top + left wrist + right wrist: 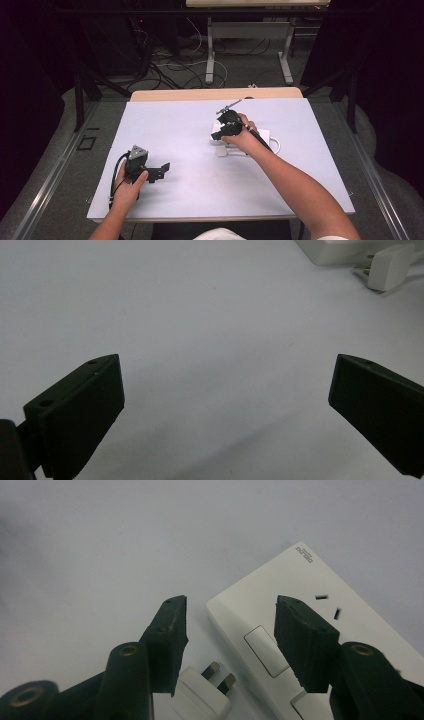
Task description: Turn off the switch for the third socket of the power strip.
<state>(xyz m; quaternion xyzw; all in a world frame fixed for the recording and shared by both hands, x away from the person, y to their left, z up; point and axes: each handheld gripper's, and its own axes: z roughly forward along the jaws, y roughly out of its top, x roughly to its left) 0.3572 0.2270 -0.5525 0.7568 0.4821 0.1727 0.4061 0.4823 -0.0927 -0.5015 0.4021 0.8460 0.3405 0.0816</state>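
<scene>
Right gripper view: the right gripper is seen with fingers parted, empty, above the white rectangular plastic power strip, at 3 o'clock of the small white plug. The left gripper is held wide open, empty, over the pale surface.

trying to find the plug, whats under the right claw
Under the right claw lie a white plug, prongs bare and unplugged, and the end of a white power strip on the table. The claw's jaws hide part of the plug body and strip.
</scene>
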